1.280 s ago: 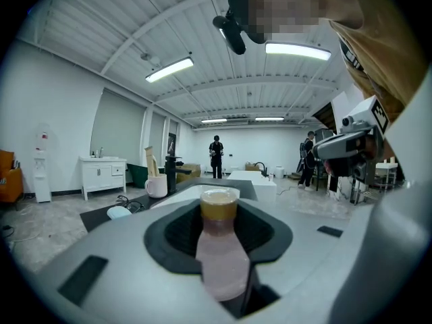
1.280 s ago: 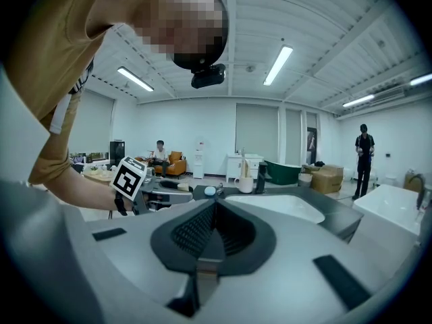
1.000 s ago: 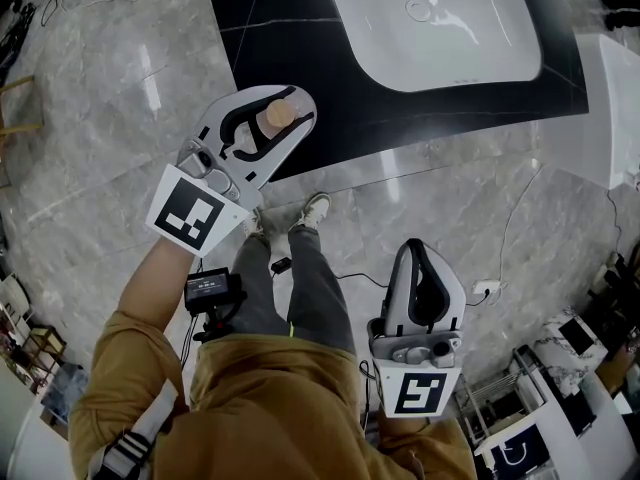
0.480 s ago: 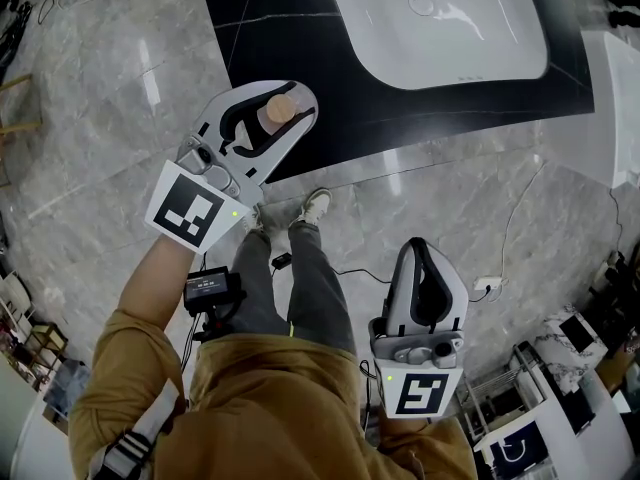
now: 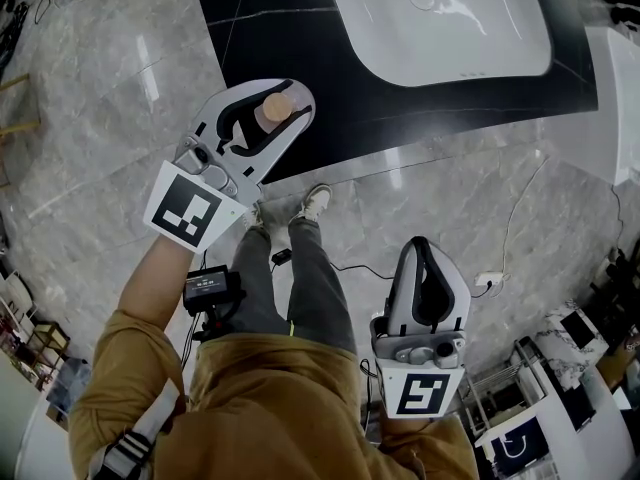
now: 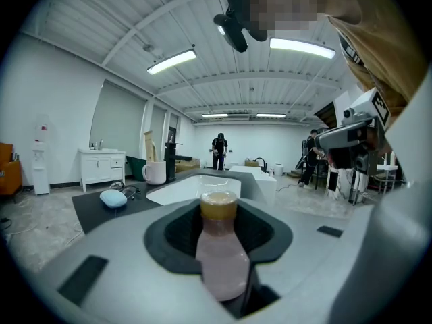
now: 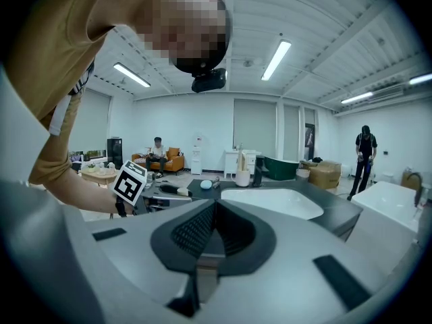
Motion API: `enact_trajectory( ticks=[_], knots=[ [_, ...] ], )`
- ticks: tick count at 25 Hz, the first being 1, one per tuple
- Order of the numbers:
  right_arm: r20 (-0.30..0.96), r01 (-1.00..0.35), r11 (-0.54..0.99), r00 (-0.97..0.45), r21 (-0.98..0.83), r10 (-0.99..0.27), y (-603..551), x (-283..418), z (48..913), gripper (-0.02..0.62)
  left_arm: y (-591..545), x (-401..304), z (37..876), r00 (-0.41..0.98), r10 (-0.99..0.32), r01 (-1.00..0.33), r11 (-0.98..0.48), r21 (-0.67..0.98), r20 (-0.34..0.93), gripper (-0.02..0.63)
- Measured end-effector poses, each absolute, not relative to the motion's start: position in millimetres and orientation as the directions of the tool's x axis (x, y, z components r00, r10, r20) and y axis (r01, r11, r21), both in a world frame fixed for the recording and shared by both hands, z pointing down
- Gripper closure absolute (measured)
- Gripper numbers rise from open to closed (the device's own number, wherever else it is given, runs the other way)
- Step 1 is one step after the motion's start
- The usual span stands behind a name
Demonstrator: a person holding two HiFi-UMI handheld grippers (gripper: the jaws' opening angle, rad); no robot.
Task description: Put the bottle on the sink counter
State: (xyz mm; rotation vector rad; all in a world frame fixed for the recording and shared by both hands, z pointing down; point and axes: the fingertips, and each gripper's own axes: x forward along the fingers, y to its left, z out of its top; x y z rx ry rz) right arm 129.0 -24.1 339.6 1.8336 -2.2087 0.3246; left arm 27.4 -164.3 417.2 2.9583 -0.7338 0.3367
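Observation:
A pinkish bottle (image 6: 219,255) with a tan cap (image 5: 277,107) stands upright between the jaws of my left gripper (image 5: 290,103), which is shut on its body. In the head view the bottle hangs over the marble floor, just short of the front left edge of the black sink counter (image 5: 300,48) with its white basin (image 5: 440,23). The left gripper view shows the counter (image 6: 94,208) and basin (image 6: 196,184) straight ahead, past the bottle. My right gripper (image 5: 428,260) is held low by the person's waist, shut and empty (image 7: 213,211).
A blue object (image 6: 113,198) and a white mug (image 6: 154,173) sit on the counter left of the basin. Cables and a power strip (image 5: 487,288) lie on the floor at right. A white fixture (image 5: 620,98) stands right of the counter. People stand far behind.
My left gripper with the bottle has edged slightly forward toward the counter. The right gripper has stayed where it was.

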Motion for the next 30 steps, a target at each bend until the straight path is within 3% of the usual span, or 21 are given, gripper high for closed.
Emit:
enact_trajectory(
  ticks=[30],
  knots=[
    [0.34,-0.983,0.18,-0.176,-0.02,-0.924,-16.0,132.8,345.7,0.589,-163.1,29.1,422.5,0.853,-0.474,-0.475,-0.878,-0.048,0.221,0.448]
  ],
)
